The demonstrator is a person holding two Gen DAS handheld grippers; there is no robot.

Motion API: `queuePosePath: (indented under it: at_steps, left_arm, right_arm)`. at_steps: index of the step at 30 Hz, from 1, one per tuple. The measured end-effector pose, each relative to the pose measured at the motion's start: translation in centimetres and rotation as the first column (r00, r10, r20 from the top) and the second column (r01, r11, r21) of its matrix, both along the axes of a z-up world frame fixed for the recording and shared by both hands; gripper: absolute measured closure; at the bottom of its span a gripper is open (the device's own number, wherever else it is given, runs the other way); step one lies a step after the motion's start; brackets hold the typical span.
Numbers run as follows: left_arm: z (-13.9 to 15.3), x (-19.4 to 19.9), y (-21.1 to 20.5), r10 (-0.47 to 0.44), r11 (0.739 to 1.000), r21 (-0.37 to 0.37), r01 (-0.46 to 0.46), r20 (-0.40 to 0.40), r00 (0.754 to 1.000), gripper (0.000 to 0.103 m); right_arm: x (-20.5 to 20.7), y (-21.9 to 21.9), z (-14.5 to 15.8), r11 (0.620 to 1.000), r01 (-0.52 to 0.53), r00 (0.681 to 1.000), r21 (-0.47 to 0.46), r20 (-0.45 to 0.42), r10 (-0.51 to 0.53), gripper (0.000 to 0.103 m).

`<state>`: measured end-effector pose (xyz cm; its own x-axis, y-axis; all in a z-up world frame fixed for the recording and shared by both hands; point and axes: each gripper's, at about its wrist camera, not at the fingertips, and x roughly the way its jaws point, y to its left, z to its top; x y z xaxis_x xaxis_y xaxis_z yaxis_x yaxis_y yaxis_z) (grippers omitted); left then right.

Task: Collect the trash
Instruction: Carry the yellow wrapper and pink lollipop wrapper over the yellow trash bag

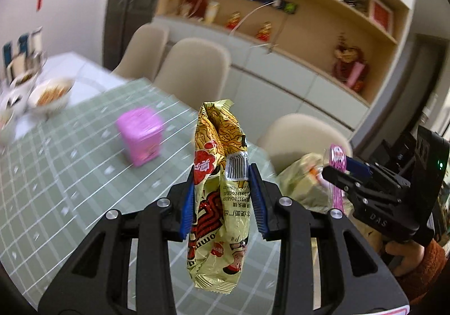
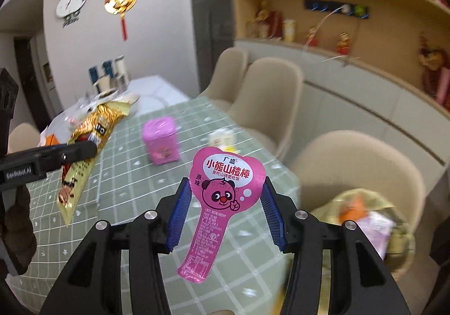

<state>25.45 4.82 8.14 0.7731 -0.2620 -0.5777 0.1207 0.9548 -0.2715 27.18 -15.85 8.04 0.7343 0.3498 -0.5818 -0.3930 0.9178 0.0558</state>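
On the left side of the green checked tablecloth [image 1: 56,174] stand white bowls of food [image 1: 50,95], all blurry. Near the middle sits a small pink box [image 1: 140,136]. The left gripper [image 1: 222,199], black with blue pads, is squeezed tight on a crinkly yellow noodle wrapper [image 1: 218,196]; the wrapper is held up in the air above the cloth, hanging down past the fingers. The right gripper [image 2: 222,210] pinches a shiny pink lollipop-shaped wrapper with a panda face [image 2: 222,188], also lifted off the table. Further right, past the table edge by a beige chair [image 2: 351,157], is a bin with a yellowish bag [image 2: 362,202] with orange and pink bits inside
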Motion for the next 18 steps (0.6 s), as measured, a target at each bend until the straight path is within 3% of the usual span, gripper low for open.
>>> queuePosePath:
  at_steps: [10, 18]
  left_arm:
    - [3.4, 3.5, -12.7, -0.154, 0.986, -0.044, 0.159, 0.097, 0.983, 0.071]
    - [2.6, 7.7, -22.2, -0.241, 0.961, -0.099, 0.257, 0.152, 0.959, 0.071]
  right_arm:
    - [-1.3, -14.7, 3.7, 0.986, 0.167, 0.98, 0.01, 0.106, -0.167, 0.056]
    - [-0.4, -24.4, 2.5, 0.961, 0.274, 0.952, 0.031, 0.13, -0.276, 0.055]
